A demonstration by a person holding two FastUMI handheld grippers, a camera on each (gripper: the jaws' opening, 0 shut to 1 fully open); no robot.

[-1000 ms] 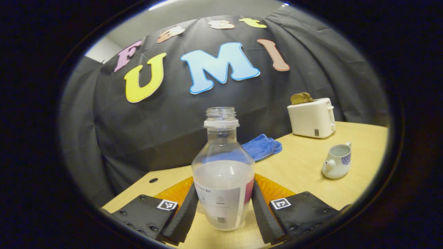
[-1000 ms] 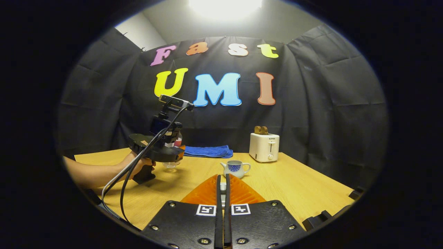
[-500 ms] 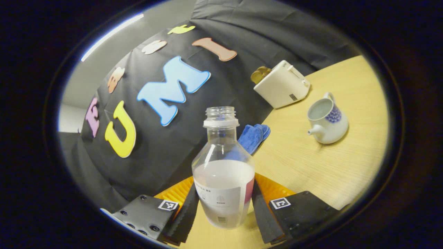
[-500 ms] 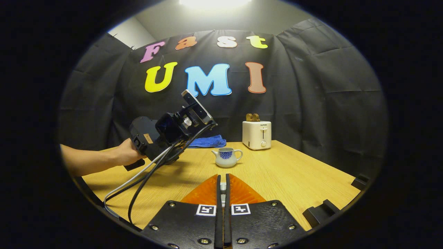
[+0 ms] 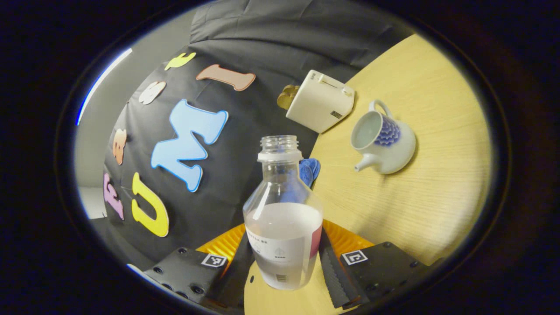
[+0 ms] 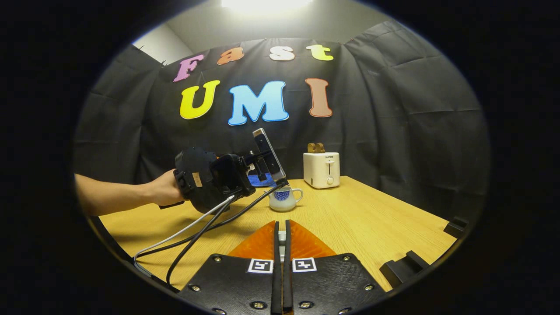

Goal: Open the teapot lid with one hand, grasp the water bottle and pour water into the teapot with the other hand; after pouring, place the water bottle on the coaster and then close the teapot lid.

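Observation:
A clear, uncapped water bottle (image 5: 282, 218), about half full, stands between the fingers of my left gripper (image 5: 284, 247), which is shut on it and lifted off the table. The view leans hard to the right, so the bottle is tipped toward the white-and-blue teapot (image 5: 385, 142), whose mouth is uncovered. In the right gripper view the left gripper (image 6: 214, 179), held by a hand (image 6: 164, 194), hovers just left of the teapot (image 6: 283, 199). My right gripper (image 6: 282, 234) is shut near the table's front, with a small white piece, seemingly the teapot lid (image 6: 282, 237), pinched between its fingers.
A white toaster (image 6: 321, 169) holding toast stands at the back of the wooden table (image 6: 372, 227). A blue cloth (image 5: 308, 168) lies behind the bottle. Cables (image 6: 197, 227) trail from the left gripper across the table's left side.
The left gripper has risen with the bottle, moved right toward the teapot and tilted further. The right gripper has stayed shut and nearly still.

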